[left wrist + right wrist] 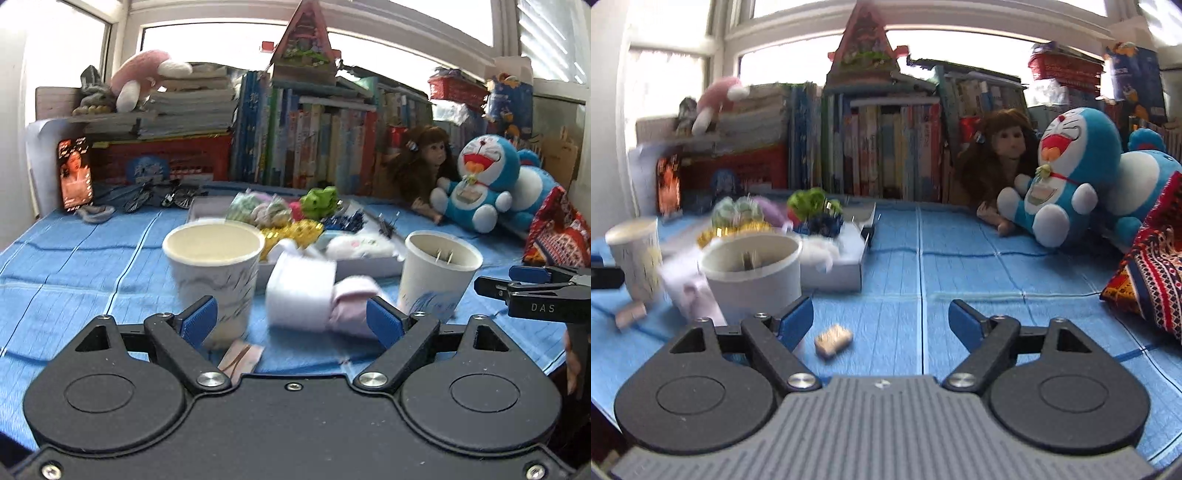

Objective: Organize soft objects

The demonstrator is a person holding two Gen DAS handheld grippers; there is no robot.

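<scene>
In the left wrist view my left gripper (291,322) is open just above the blue table cover. A rolled white and pink cloth (306,299) lies right in front of its fingertips, untouched by the pads. Two paper cups flank the cloth, one at the left (212,266) and one at the right (436,273). Behind them a white tray (369,266) holds several small soft toys. My right gripper (882,325) is open over bare cover, with a small beige piece (833,339) near its left finger. The right cup (753,273) stands just left of it.
A blue plush cat (1067,177) and a doll (997,155) lean at the back right in front of a row of books (314,144). A patterned red cloth (1152,273) lies at the right edge. A phone (75,171) stands at the back left.
</scene>
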